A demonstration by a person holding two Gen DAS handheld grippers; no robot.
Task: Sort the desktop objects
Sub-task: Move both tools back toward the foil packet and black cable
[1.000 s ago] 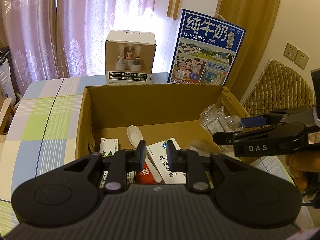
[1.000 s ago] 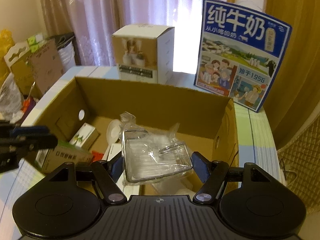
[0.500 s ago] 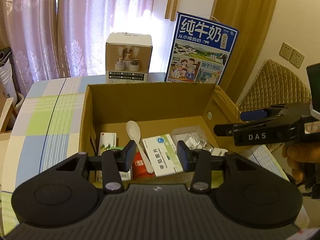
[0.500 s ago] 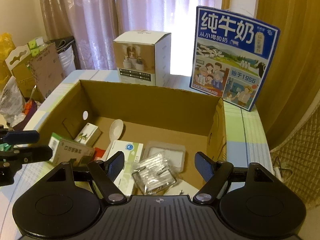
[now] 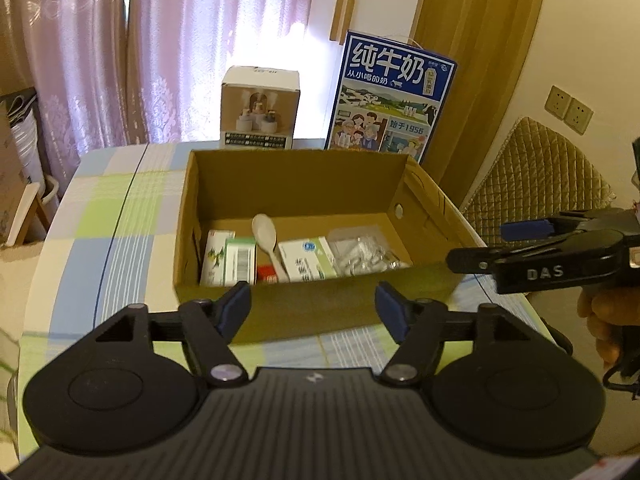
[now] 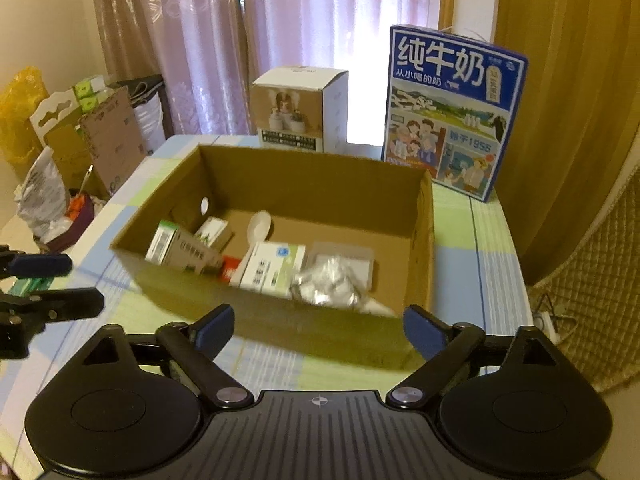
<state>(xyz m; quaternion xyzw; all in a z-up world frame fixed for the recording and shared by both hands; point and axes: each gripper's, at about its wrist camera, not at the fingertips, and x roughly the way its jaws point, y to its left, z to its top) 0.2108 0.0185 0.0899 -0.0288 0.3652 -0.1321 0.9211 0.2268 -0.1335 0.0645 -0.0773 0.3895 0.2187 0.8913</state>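
Observation:
An open cardboard box point(image 5: 296, 184) stands on the checked table. Inside lie a white spoon point(image 5: 266, 232), a green-and-white medicine box point(image 5: 240, 264), a white medicine box point(image 5: 306, 258) and a clear plastic packet point(image 5: 364, 252). My left gripper point(image 5: 313, 306) hovers before the box's near wall. Its jaws are opening and nothing is between them. My right gripper point(image 6: 320, 326) hangs over the same near wall point(image 6: 320, 332). Its jaws are also opening, wide and empty. The packet point(image 6: 332, 280) and the green box point(image 6: 180, 246) rest free in the box. Each gripper shows in the other's view, the right gripper point(image 5: 492, 246) and the left gripper point(image 6: 56, 284).
Behind the box stand a blue milk carton point(image 5: 394, 96) and a white-and-brown product box point(image 5: 260, 112). A quilted chair point(image 5: 532, 184) is at the table's right. Bags and cardboard clutter point(image 6: 60, 140) crowd the left side. A hand point(image 5: 600, 312) holds the right gripper.
Both grippers drew back and up out of the box while their jaws widened. The left let go of the green medicine box, the right dropped the plastic packet into the box.

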